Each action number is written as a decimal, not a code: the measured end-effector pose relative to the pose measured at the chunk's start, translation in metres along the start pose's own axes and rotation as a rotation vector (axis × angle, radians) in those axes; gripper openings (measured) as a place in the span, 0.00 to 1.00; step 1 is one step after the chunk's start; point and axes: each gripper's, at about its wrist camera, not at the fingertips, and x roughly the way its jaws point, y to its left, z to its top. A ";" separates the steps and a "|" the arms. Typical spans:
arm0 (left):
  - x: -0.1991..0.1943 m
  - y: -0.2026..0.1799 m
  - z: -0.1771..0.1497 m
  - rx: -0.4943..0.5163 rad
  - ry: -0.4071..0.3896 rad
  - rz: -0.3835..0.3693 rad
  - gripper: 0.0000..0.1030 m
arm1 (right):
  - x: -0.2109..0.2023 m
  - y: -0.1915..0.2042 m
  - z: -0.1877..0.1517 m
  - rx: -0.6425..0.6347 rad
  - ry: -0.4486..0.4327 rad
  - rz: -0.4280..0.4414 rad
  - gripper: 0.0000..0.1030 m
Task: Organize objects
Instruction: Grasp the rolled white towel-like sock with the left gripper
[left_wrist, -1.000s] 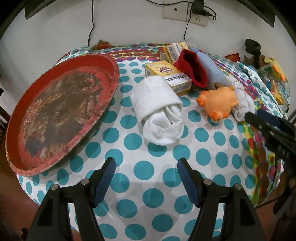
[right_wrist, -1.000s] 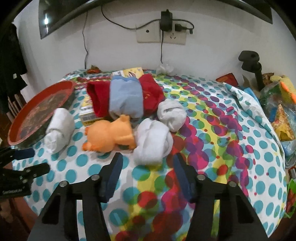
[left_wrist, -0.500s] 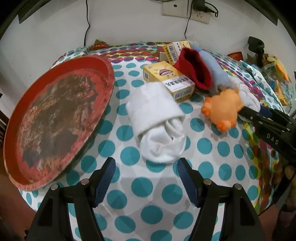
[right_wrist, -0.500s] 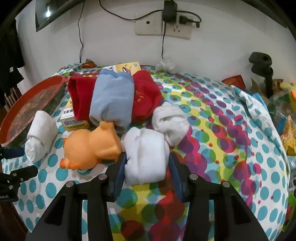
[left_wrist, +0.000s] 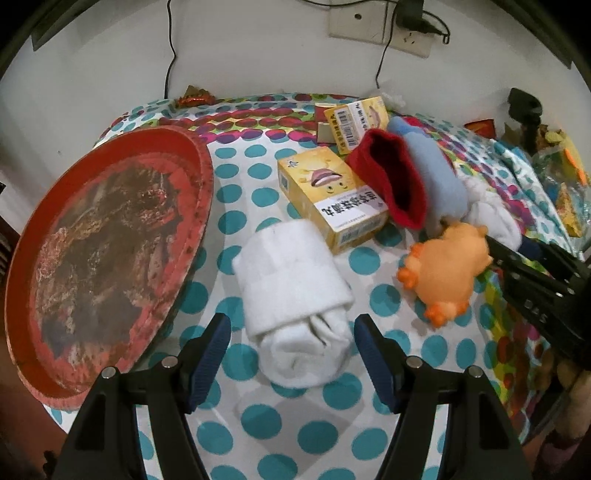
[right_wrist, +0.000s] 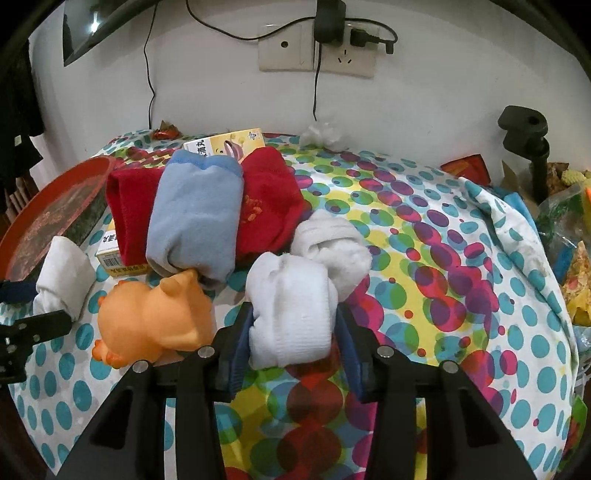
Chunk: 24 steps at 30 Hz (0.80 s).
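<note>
The table (right_wrist: 424, 280) has bare cloth toward its right edge, while the red tray (left_wrist: 110, 251) overhangs its left edge. The left gripper (left_wrist: 291, 354), spread wide, has advanced to flank a white sock roll (left_wrist: 295, 295) beside the tray. The right gripper (right_wrist: 291, 347) has closed in and now pinches another sock roll (right_wrist: 291, 310) near the front edge, beside the orange toy (right_wrist: 155, 317).

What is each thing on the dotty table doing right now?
Left gripper: open, around the nearer white sock roll's end.
Nearer white sock roll: rolled, lying on the cloth.
Right gripper: pads against a second white roll.
Second white roll: rolled, between the pads.
Orange toy: lying down.
Red tray: tilted, nothing inside.
</note>
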 end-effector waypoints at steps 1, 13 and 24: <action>0.002 0.000 0.000 -0.002 0.004 0.004 0.69 | 0.000 0.001 0.000 -0.001 0.001 -0.001 0.40; 0.011 -0.009 0.000 0.087 -0.046 0.090 0.65 | 0.004 0.003 0.000 -0.010 0.022 -0.015 0.41; -0.006 -0.009 -0.004 0.133 -0.054 0.062 0.37 | 0.004 0.002 -0.001 -0.011 0.023 -0.015 0.41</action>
